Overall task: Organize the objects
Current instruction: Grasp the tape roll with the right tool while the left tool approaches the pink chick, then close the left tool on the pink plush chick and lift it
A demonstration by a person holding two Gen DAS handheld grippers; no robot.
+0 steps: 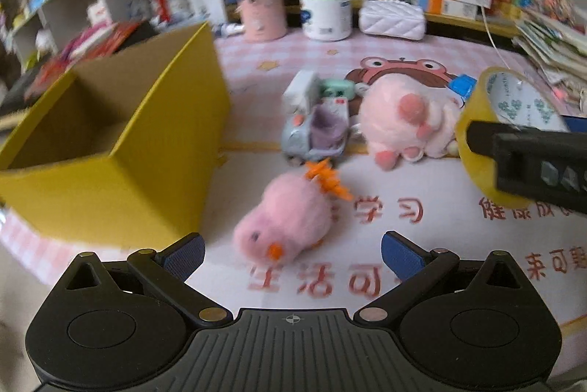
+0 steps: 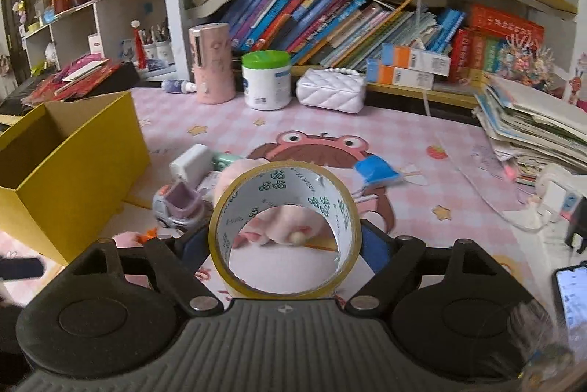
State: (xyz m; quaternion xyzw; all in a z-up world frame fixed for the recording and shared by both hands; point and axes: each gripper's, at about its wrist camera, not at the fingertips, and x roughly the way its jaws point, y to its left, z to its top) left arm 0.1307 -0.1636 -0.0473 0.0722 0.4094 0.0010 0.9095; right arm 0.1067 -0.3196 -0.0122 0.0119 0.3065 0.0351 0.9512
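Tape roll [image 2: 285, 230] held by right tongs [image 2: 284, 245] hides a pink plush [image 2: 282, 221]; left tongs [image 1: 292, 254] gape wide, blurred.

Shelved books [image 2: 330, 25] behind a white quilted pouch [image 2: 331, 90] — beside it, perhaps a wipes tub [image 2: 266, 80].

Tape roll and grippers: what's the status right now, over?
Right gripper shut on tape roll. Left gripper open, empty, near pink chick plush. Yellow box open at left, path unobstructed.

Black ribbed left gripper [image 1: 291, 254], blue-padded jaws (brass pivot pins); right gripper [image 2: 284, 245] alike
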